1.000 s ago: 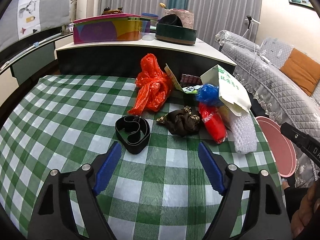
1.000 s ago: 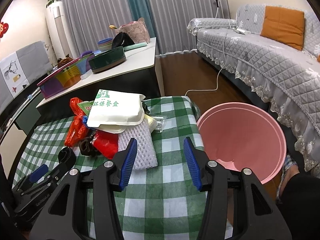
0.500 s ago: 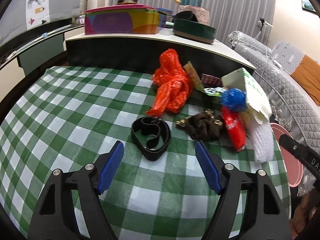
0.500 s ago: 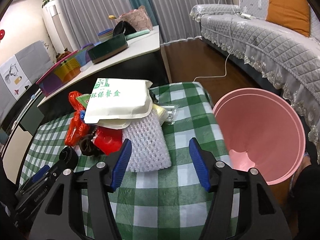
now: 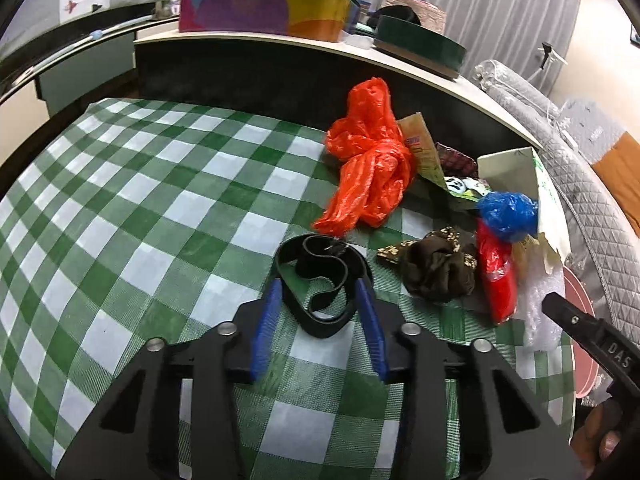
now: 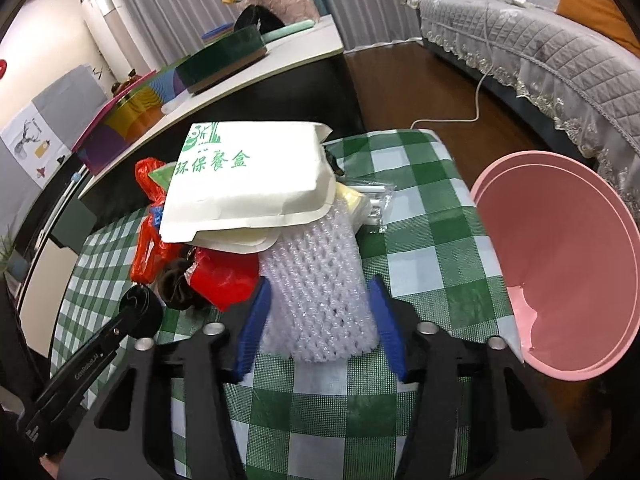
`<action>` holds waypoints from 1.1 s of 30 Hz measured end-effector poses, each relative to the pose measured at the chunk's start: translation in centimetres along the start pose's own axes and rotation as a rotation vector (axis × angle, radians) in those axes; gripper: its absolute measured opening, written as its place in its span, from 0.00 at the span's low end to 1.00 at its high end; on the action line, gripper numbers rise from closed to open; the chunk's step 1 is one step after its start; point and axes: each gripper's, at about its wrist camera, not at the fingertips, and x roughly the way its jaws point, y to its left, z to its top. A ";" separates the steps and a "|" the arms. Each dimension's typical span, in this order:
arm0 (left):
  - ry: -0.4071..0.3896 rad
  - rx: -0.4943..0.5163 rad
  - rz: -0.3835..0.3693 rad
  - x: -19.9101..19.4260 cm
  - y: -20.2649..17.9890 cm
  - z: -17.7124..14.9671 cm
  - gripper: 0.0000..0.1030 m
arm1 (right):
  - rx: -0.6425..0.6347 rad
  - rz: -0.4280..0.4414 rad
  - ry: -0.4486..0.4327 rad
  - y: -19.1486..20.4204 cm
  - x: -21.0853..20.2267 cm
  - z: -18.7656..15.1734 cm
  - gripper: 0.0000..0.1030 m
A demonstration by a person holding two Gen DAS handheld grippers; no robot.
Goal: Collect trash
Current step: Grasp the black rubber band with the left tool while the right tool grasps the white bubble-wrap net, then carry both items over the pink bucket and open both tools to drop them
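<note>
Left gripper (image 5: 322,300): we've advanced, closing around black band (image 5: 320,280) | Right gripper (image 6: 320,300): advanced, closing around foam net sleeve (image 6: 316,288), beside pink bin (image 6: 560,264)

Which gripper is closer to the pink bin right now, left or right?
Right. The right gripper straddles the foam net by the table edge next to the pink bin, jaws closing. The left gripper is across the trash pile, closing around the black band.
</note>
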 end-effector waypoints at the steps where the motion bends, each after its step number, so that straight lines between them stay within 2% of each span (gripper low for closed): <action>1: 0.002 -0.002 -0.007 0.0 0.0 0.0 0.30 | -0.007 0.002 0.006 0.0 0.1 0.1 0.36; 2: 0.004 -0.002 -0.015 0.0 0.0 0.1 0.26 | -0.013 0.012 0.011 0.0 0.1 0.1 0.27; 5: 0.011 0.000 -0.035 0.0 0.1 0.2 0.16 | -0.023 0.029 0.010 -0.1 -0.3 0.0 0.14; 11: 0.000 0.011 -0.046 -1.0 0.5 -0.2 0.06 | -0.048 0.031 -0.022 0.1 -2.1 -1.1 0.13; 23: -0.075 0.075 -0.085 -4.8 -0.7 -1.5 0.04 | -0.046 -0.005 -0.105 -1.2 -7.1 -3.4 0.13; 33: -0.126 0.158 -0.135 -6.8 -3.6 -2.3 0.04 | -0.054 -0.049 -0.189 -3.6 -11.0 -3.3 0.13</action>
